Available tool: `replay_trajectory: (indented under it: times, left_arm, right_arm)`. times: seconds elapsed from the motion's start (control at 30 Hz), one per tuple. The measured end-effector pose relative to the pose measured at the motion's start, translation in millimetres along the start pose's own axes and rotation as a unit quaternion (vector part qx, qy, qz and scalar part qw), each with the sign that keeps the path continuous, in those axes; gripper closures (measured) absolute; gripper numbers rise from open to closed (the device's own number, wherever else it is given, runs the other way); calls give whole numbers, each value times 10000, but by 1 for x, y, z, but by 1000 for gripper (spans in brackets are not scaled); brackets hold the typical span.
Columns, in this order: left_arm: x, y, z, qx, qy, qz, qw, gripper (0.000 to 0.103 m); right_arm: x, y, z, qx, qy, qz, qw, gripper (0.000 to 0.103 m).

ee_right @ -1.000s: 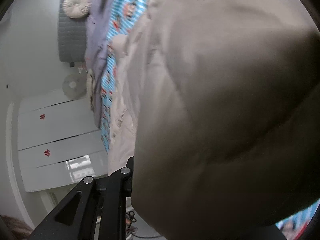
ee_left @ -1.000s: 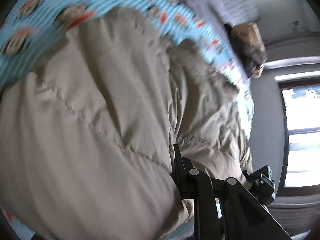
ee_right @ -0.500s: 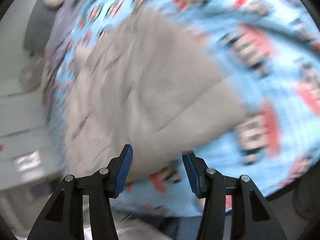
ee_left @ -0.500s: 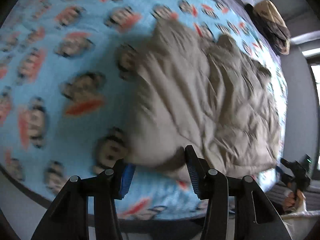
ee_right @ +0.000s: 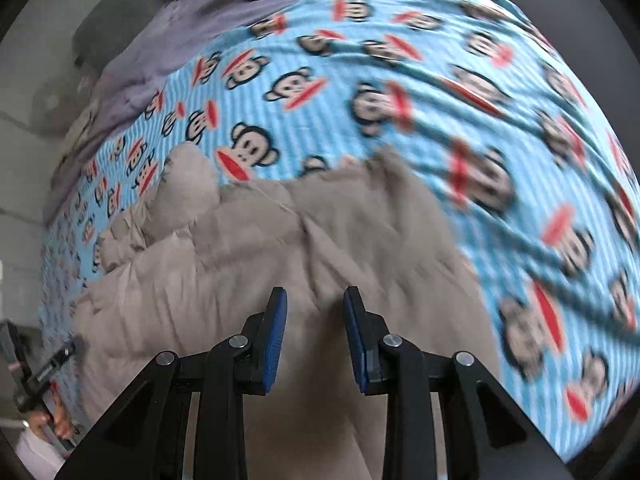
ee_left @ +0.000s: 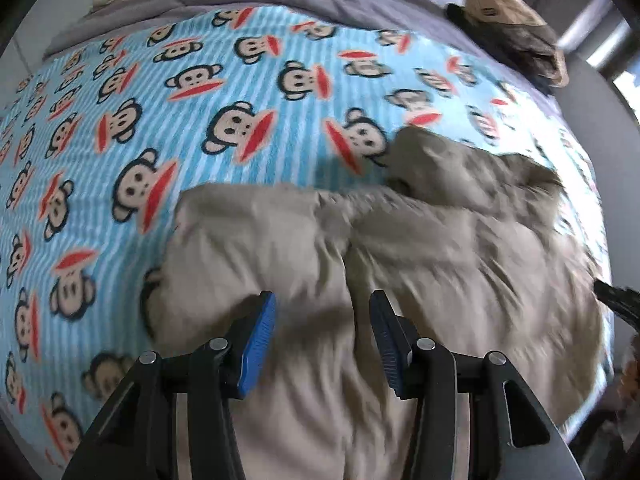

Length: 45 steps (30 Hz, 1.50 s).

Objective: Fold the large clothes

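On the blue monkey-print fleece blanket (ee_left: 224,80), we log one beige quilted padded jacket (ee_left: 420,264) spread unfolded, folding still ahead, our left gripper (ee_left: 322,334) and right gripper (ee_right: 314,330) both spread and empty.

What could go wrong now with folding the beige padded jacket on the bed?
The padded jacket lies bunched on the monkey blanket, so a fold may trap wrinkles. Both the left gripper and the right gripper are open over thick fabric; a grasp could catch several layers, or the blanket at the jacket's edge.

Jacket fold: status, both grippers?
Left gripper open, right gripper open, both above the jacket. Jacket rumpled on monkey blanket, unheld. Nothing in the way.
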<state>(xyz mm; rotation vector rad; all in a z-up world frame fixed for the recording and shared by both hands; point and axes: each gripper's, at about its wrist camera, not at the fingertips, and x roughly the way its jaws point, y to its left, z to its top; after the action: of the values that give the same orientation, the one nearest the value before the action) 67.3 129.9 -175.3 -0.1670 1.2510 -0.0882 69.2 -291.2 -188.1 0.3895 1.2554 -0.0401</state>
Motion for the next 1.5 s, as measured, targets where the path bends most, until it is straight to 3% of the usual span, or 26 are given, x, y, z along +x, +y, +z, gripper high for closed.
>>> replay_trajectory:
  times: [0.1, 0.3, 0.57, 0.73, 0.87, 1.0, 1.13, 1.23, 1.3, 1.5]
  left_arm:
    - [32, -1, 11, -103, 26, 293, 9995, 53]
    - [67, -5, 27, 83, 55, 410, 9991, 53]
    - [64, -5, 31, 61, 123, 403, 9991, 53]
    - [28, 18, 32, -352, -338, 610, 9969, 53]
    - [54, 52, 32, -860, 95, 642, 9942, 53]
    - [64, 45, 38, -629, 177, 946, 9934, 48]
    - [44, 40, 38, -675, 236, 1020, 9922, 48]
    - [23, 31, 30, -511, 246, 994, 9934, 48]
    - [8, 26, 21, -390, 266, 933, 9945, 48]
    - [-25, 8, -5, -110, 393, 832, 9957, 48]
  right_arm:
    - [34, 14, 15, -213, 107, -260, 9994, 71]
    - [82, 14, 40, -220, 131, -460, 9986, 74]
    - [103, 21, 50, -366, 125, -700, 9968, 74]
    - [103, 21, 50, -416, 139, -697, 9966, 74]
    - [104, 23, 49, -470, 98, -747, 9960, 74]
    - [103, 25, 49, -520, 117, -825, 9952, 72]
    - [88, 28, 52, -508, 232, -946, 9939, 71]
    - [67, 28, 46, -365, 218, -853, 9954, 66]
    - [51, 27, 38, -259, 175, -725, 9969, 55]
    - [9, 38, 0, -132, 144, -504, 9985, 52]
